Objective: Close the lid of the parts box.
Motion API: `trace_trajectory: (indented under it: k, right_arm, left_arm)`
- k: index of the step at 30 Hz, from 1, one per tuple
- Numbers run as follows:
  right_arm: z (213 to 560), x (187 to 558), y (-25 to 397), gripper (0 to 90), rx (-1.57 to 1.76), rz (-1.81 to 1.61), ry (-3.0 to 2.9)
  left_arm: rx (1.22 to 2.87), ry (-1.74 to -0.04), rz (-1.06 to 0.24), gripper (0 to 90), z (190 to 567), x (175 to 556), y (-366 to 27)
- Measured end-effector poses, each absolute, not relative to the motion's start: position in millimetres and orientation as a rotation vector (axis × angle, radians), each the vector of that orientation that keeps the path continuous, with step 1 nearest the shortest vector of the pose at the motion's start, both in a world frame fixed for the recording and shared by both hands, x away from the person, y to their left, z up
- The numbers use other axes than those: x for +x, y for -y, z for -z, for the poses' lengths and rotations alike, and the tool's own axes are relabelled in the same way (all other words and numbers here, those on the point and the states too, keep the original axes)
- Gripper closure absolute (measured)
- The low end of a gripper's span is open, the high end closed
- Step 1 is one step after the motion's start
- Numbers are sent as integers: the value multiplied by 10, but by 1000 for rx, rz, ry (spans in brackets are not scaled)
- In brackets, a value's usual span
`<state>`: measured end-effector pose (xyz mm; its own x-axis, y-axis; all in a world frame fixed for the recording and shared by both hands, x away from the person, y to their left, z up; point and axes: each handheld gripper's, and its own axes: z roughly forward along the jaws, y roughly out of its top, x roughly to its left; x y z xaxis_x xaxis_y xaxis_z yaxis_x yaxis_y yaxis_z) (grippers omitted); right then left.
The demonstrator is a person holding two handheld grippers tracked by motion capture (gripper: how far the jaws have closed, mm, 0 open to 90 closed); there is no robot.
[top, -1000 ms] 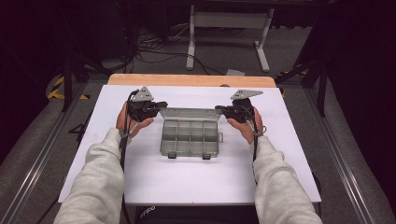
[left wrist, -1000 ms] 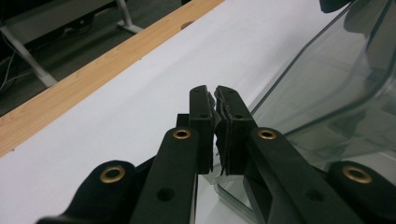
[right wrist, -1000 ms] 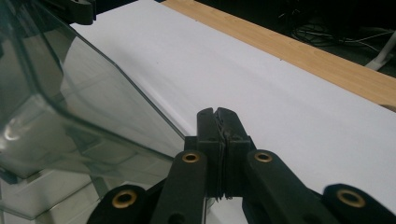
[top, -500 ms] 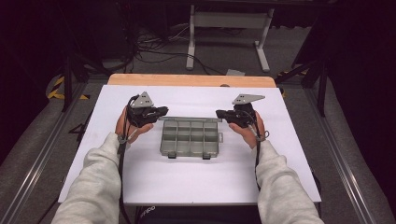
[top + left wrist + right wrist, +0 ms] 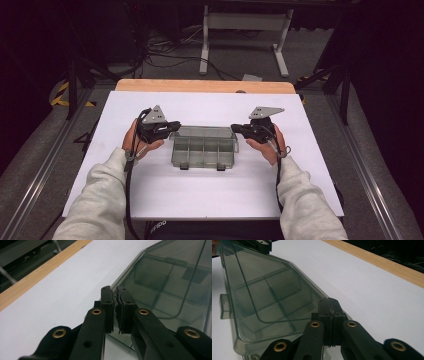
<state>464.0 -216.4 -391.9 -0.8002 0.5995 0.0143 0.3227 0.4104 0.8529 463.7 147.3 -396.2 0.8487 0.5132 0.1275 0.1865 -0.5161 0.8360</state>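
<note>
High view: a clear compartment box [image 5: 202, 151] sits at the middle of the white table [image 5: 210, 195], its long axis running left to right across the person's front, with two small latches on the near edge facing the person. Its see-through lid [image 5: 202, 132] is raised off the tray and hinged along the far side, so the lid's free edge tilts up.

The left gripper [image 5: 170, 127] reaches in from the left and the right gripper [image 5: 238, 129] from the right, each meeting a top corner of the lid. Both forearms in grey sleeves [image 5: 95, 200] come up from the bottom edge and angle slightly inward, hands wrapped round the gripper bodies, grey plates on top.

The left gripper view adds what the high view cannot resolve: the left gripper's jaws are clenched on the thin edge of the lid [image 5: 162, 285], pads pressed together with the plastic between them, and the dividers inside show through the tinted lid. The wooden strip [image 5: 37, 272] at the table's far edge runs behind.

The right gripper view shows the right gripper [image 5: 331, 315] likewise pinching the lid's [image 5: 269, 295] corner, jaws closed on it, with a latch tab [image 5: 223, 306] sticking out of the lid's edge and the other gripper [image 5: 259, 245] at the lid's far corner.
</note>
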Motion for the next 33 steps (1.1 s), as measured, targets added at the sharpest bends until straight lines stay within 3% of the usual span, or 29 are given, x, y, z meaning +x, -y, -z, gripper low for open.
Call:
trace_trajectory:
  k: [33]
  right_arm:
    - [3996,4230,2161,900,670,-1332,-2447]
  left_arm:
    - [2167,-411,-441,840,4053,4248,-1466]
